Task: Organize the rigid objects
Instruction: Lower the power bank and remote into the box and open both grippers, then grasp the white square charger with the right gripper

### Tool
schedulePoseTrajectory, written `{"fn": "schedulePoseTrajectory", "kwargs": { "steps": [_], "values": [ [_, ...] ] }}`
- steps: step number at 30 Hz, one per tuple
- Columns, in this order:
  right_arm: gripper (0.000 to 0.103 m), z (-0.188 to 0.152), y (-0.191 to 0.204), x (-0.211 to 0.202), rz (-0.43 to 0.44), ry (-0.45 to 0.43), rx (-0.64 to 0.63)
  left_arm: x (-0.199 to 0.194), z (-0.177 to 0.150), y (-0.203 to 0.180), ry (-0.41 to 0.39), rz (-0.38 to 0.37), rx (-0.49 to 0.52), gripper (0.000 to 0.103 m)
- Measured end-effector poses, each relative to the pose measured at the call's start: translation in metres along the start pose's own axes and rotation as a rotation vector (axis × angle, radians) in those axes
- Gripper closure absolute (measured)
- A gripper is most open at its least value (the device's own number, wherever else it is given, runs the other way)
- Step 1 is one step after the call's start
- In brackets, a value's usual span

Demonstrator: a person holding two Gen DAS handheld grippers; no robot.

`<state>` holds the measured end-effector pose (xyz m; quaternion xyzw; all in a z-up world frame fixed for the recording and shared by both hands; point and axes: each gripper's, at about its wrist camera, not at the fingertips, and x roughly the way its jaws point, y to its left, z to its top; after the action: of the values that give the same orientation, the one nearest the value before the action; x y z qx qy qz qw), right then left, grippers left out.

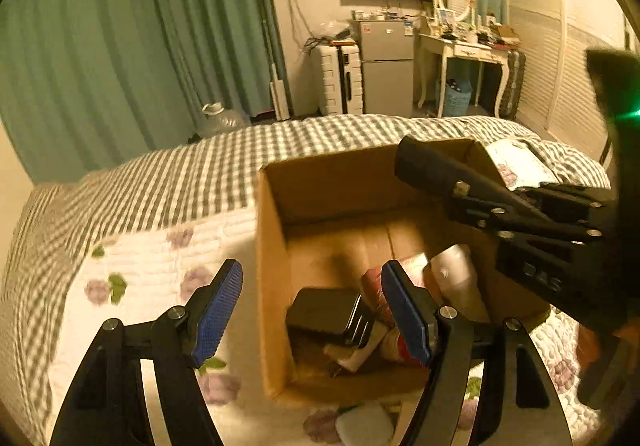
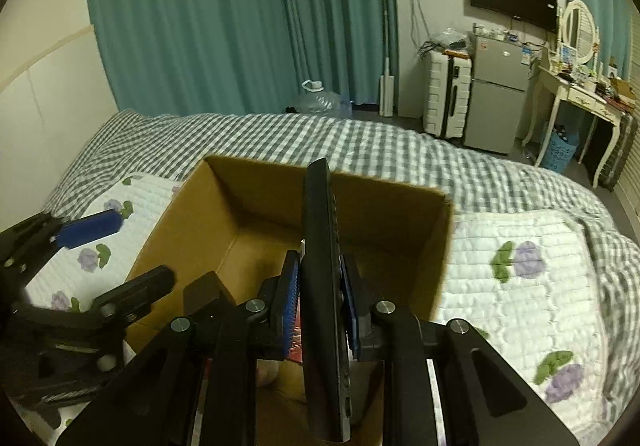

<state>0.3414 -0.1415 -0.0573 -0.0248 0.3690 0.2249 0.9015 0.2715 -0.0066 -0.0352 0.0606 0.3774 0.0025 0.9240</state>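
The right claw (image 2: 320,298) is clamped on a long black remote control (image 2: 322,286), its blue pads (image 2: 289,306) pressing both flat sides, and holds it edge-up above the open cardboard box (image 2: 248,190). In the left wrist view the same remote (image 1: 436,170) juts out over the box's far right corner. The left claw (image 1: 312,314) stands wide apart with nothing between its blue pads (image 1: 218,310); one finger hangs over the flowered quilt (image 1: 152,270), the other over the inside of the box (image 1: 272,246). At the bottom of the box lie a black case (image 1: 326,312), a reddish packet (image 1: 374,282) and a white bottle (image 1: 456,274), all crowded toward the near wall and partly covered by the left claw's finger. What lies under the black case is too dim to make out. A pale rounded thing (image 1: 364,424) on the quilt just in front of the box is cut off by the frame edge. The box sits on a bed with a checked cover (image 1: 280,138).
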Motion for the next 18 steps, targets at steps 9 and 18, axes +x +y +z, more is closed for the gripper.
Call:
{"fn": "schedulePoseTrajectory", "kwargs": {
  "steps": [9,18],
  "values": [
    [0.035,-0.008,0.013,0.000,0.004,-0.030,0.000,-0.006,-0.032,0.033,0.040,0.002,-0.105,0.028],
    [0.027,-0.044,0.019,-0.096,-0.038,-0.103,0.052,-0.046,-0.075,0.049,0.058,0.027,-0.146,0.028]
  ]
}}
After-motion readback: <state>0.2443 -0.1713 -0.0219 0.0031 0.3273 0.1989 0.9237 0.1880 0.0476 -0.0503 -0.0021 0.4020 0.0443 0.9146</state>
